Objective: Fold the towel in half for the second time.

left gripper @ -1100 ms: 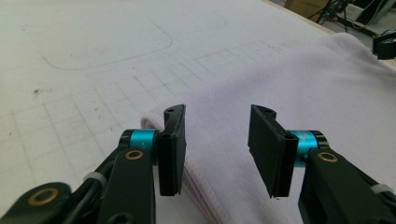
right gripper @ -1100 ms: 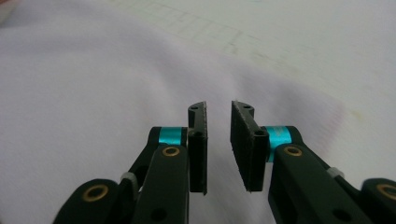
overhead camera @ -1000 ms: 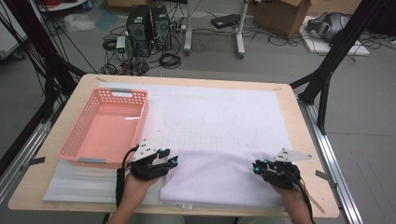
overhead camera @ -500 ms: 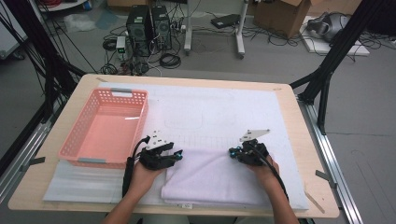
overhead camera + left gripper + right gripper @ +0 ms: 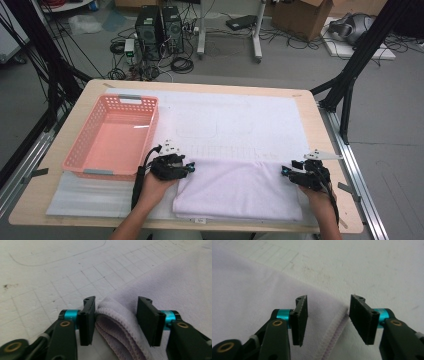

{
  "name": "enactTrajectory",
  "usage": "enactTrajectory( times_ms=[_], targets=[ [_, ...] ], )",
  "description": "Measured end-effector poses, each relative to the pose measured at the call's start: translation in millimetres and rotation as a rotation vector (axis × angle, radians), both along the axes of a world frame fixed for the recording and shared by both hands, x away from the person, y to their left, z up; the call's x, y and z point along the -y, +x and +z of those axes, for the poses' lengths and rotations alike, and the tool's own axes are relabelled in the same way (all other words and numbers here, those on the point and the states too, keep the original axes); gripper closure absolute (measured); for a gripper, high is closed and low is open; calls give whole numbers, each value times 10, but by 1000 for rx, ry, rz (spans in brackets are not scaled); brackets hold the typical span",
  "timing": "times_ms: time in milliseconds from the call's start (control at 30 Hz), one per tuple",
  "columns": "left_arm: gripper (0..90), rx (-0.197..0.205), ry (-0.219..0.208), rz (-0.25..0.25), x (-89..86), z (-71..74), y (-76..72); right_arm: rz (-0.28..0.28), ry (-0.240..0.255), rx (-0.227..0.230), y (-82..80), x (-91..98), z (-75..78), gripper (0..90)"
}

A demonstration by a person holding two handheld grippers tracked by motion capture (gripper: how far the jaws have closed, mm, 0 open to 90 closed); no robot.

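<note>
tongs half open both sides: left tongs (image 5: 116, 320) straddle folded towel (image 5: 240, 190) corner, unpinched; right tongs (image 5: 328, 320) just released, over hem

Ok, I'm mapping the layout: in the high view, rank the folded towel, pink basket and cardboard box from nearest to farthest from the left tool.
1. Folded towel: its corner sits between the left tool's jaws.
2. Pink basket: just left of it, on the table.
3. Cardboard box: on the floor beyond the table, far right.
</note>
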State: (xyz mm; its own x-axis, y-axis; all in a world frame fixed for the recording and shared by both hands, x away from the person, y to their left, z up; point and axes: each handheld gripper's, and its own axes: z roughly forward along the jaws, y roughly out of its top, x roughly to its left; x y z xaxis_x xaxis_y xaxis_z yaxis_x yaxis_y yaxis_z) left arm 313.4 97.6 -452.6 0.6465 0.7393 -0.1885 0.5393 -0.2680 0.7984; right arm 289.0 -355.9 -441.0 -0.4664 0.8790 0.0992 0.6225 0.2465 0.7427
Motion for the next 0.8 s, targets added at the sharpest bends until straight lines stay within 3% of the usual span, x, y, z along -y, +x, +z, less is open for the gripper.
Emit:
enactTrajectory(
  times_ms=[33,100,133,200,267,367,467,600,733,800],
  targets=[
    [633,-6,-2,-18,0,0,0,7,-3,-12,8,-1,-40,463],
    [725,-4,-4,-14,-1,4,-6,9,23,-4,10,27,-75,489],
    [748,-8,-13,-11,-9,4,-5,10,32,-4,10,47,-77,538],
    [775,1,-28,12,-33,9,-10,41,79,-24,3,88,-79,767],
    [790,27,-34,33,-54,34,-23,52,99,-25,-14,81,-79,801],
    [796,78,-85,72,-96,126,-34,38,72,33,-15,93,-27,812],
    [799,131,-112,99,-94,203,19,-6,79,109,15,95,70,813],
    [800,156,-100,130,-52,261,230,-35,8,178,137,26,169,812],
    [800,204,-64,151,-16,311,438,-50,-18,204,309,-21,244,811],
    [797,199,-56,168,6,296,522,-68,-24,206,393,-46,267,808]
  ],
)
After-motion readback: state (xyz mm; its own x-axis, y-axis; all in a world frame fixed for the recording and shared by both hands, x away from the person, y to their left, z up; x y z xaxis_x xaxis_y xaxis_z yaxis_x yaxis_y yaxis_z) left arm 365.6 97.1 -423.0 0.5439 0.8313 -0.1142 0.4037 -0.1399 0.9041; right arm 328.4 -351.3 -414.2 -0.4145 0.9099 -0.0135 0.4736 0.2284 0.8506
